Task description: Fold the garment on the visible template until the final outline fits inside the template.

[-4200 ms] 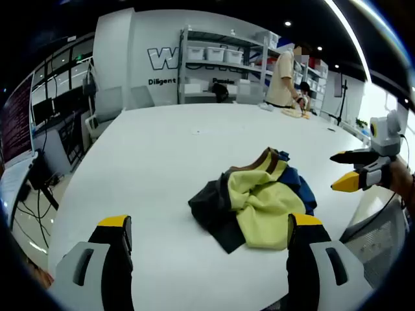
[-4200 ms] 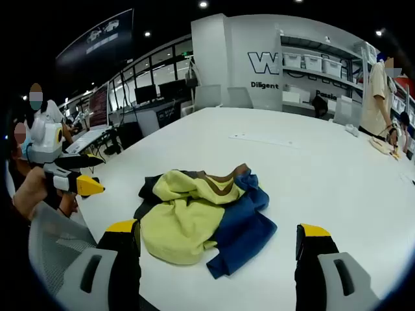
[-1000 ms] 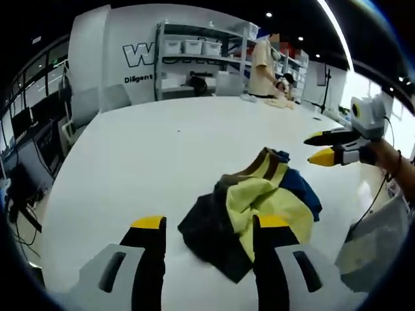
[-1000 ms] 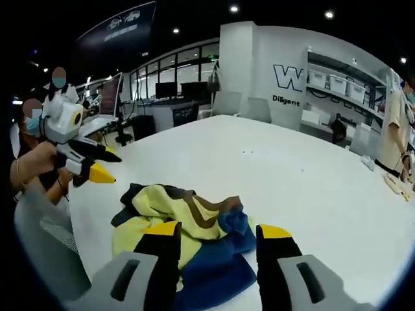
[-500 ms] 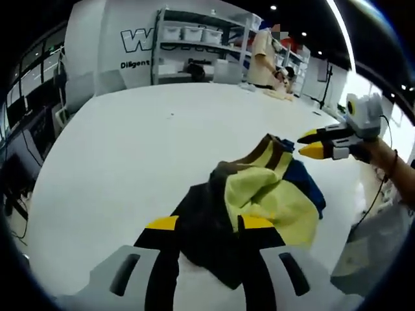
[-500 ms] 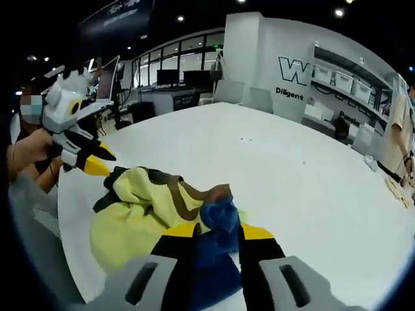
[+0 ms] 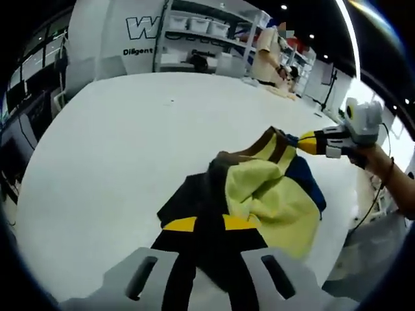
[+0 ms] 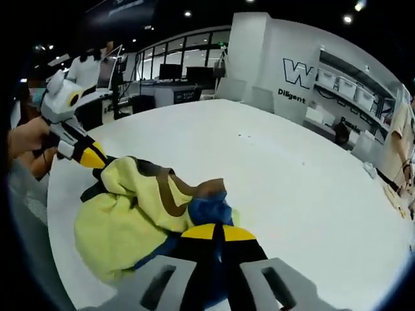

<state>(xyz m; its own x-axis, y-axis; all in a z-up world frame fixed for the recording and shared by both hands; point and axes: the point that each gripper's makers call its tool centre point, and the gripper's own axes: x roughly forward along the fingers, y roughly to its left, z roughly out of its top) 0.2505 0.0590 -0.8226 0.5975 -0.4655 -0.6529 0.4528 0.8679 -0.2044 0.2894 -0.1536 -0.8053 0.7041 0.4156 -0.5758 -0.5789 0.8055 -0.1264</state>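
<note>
**Crumpled garment, gripped at two edges**

Left gripper view:
- My left tool [image 7: 209, 225]: jaws drawn narrow, pinched on the dark edge of the garment at the near side.
- Garment [image 7: 259, 188]: bunched heap of yellow, dark, brown and blue cloth, lying on the white worktop [image 7: 117, 136], toward its right part.
- My right tool [image 7: 305, 143]: comes in from the right, held in a hand [image 7: 373, 155]; its yellow tips touch the far, brown-and-blue edge of the garment.
- Background: shelving with white bins [image 7: 201, 39] against the back wall; a person [image 7: 266, 55] standing at the far end of the worktop.

Right gripper view:
- My right tool [image 8: 212, 232]: jaws nearly together, clamped on the blue fold of the garment [image 8: 139, 207], which lies bunched at the near left of the worktop [image 8: 292, 188].
- My left tool [image 8: 91, 155]: enters from the left, its yellow tip pressed into the dark edge of the cloth beside the yellow part.
- Background: desks with monitors [image 8: 172, 71] along windows at the far left; shelving [image 8: 350, 91] at right.
</note>
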